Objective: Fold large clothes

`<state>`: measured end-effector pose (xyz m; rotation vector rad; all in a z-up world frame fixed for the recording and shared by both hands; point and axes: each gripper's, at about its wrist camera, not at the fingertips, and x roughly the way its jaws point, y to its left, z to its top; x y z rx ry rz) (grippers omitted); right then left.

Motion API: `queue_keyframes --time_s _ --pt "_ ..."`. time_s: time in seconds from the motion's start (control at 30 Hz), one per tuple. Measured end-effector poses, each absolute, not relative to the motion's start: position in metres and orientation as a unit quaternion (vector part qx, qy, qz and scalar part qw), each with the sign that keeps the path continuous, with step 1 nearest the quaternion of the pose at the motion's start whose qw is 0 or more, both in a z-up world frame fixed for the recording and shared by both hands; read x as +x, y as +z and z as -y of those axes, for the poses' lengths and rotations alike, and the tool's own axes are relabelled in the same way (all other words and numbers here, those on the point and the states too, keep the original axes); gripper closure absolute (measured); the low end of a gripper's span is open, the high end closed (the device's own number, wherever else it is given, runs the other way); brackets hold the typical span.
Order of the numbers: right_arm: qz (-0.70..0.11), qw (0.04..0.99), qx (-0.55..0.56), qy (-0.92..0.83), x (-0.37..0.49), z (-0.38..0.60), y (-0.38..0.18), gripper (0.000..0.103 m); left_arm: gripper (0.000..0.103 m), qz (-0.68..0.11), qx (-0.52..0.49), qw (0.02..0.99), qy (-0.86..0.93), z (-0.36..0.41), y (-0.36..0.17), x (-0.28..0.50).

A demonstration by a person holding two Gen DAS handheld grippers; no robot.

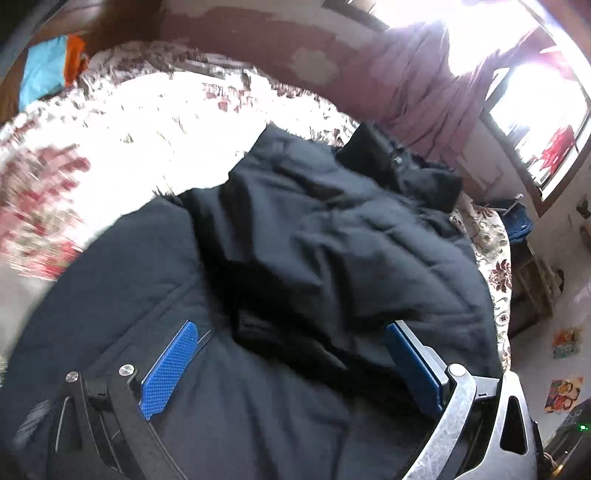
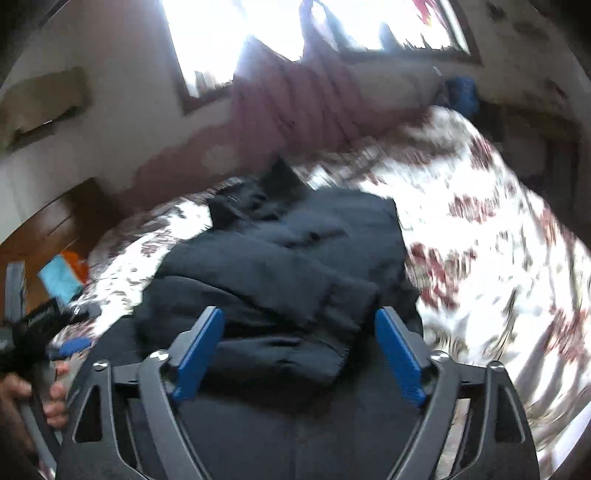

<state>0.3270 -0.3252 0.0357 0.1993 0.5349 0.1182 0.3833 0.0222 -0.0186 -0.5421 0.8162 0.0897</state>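
Observation:
A large dark navy padded jacket lies bunched on a bed with a white and red floral cover. My left gripper is open, its blue pads spread wide just above the jacket's near part, holding nothing. In the right wrist view the same jacket lies partly folded, a sleeve laid across it. My right gripper is open, its blue pads either side of the folded sleeve edge, not clamped on it. The floral bed cover spreads to the right.
A pink curtain hangs below a bright window behind the bed. A blue and orange item lies at the bed's far corner. The person's left hand holds the other gripper's handle at lower left. A wooden wardrobe stands beyond the bed.

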Motion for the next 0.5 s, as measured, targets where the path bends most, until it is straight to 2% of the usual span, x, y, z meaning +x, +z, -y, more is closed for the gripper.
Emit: queue_keyframes --time_s 0.17,0.5 --pt "-0.228 0.964 0.119 0.064 0.27 0.327 0.074 0.011 0.0 -0.357 -0.209 0.91 0.017 -0.005 0.043 0.34" --pt "-0.248 0.963 0.083 0.058 0.151 0.329 0.091 0.01 0.0 -0.359 -0.123 0.925 -0.007 0.022 0.104 0.219"
